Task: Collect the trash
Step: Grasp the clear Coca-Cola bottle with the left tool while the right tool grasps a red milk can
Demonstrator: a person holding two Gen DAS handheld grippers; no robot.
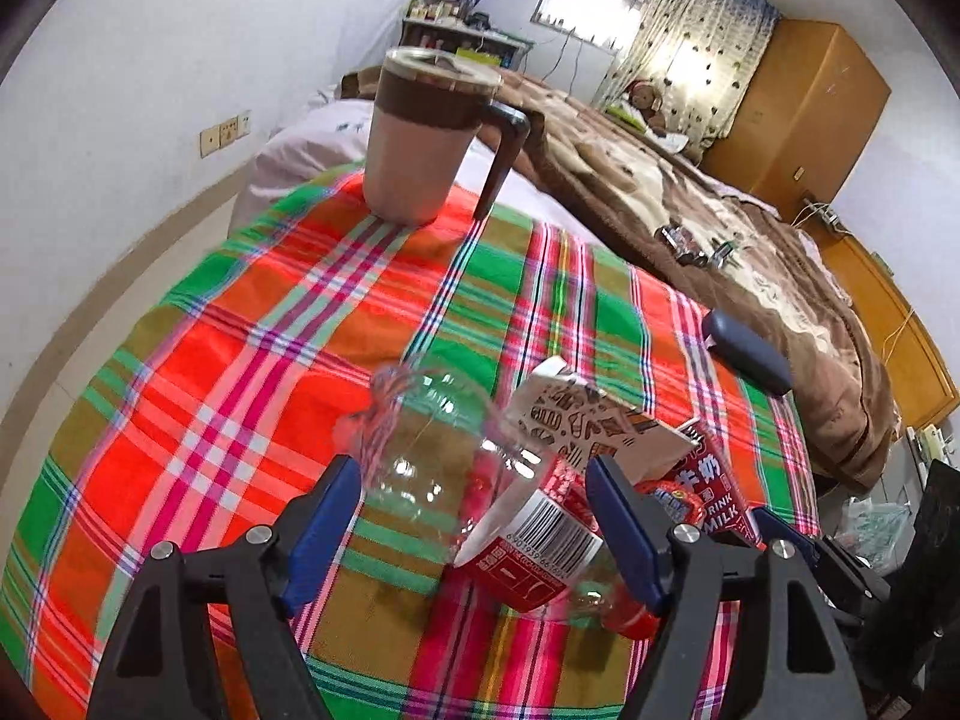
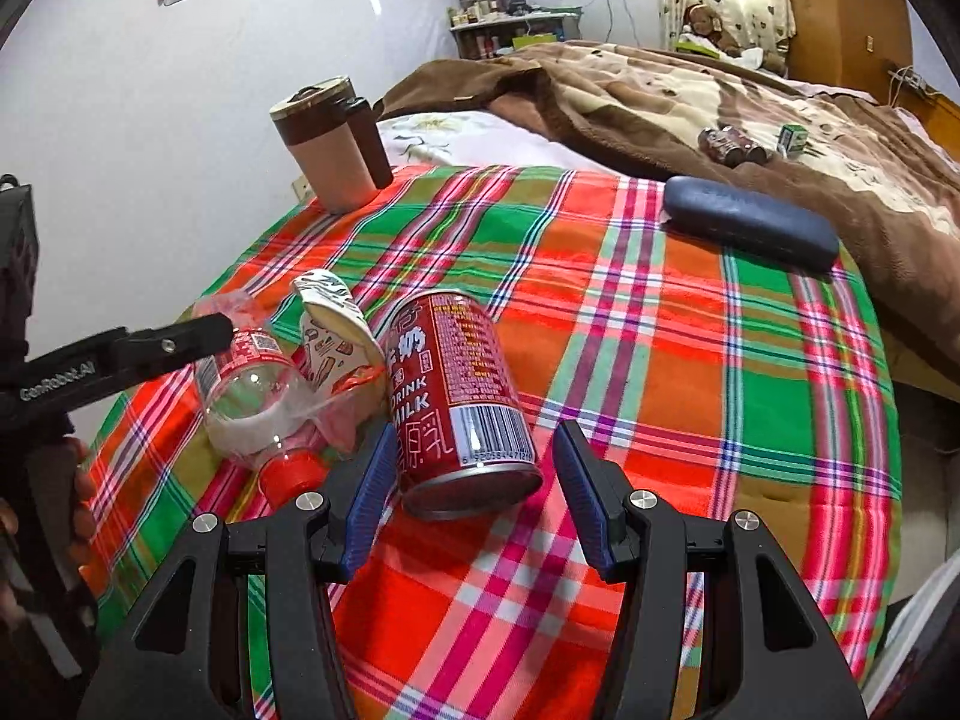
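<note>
Trash sits bunched on the plaid cloth: a clear plastic bottle with a red label and red cap lying on its side, a crumpled paper cup leaning against it, and a red milk can tipped over just beside the cup. Your left gripper has its jaws spread wide on either side of the bottle, the blue pads not pressing it. Your right gripper is likewise wide, with the can's base between its pads and no visible squeeze. Farther back on the cloth stand a lidded mug and a dark glasses case, well apart. Behind them lies a bed with a brown blanket.
</note>
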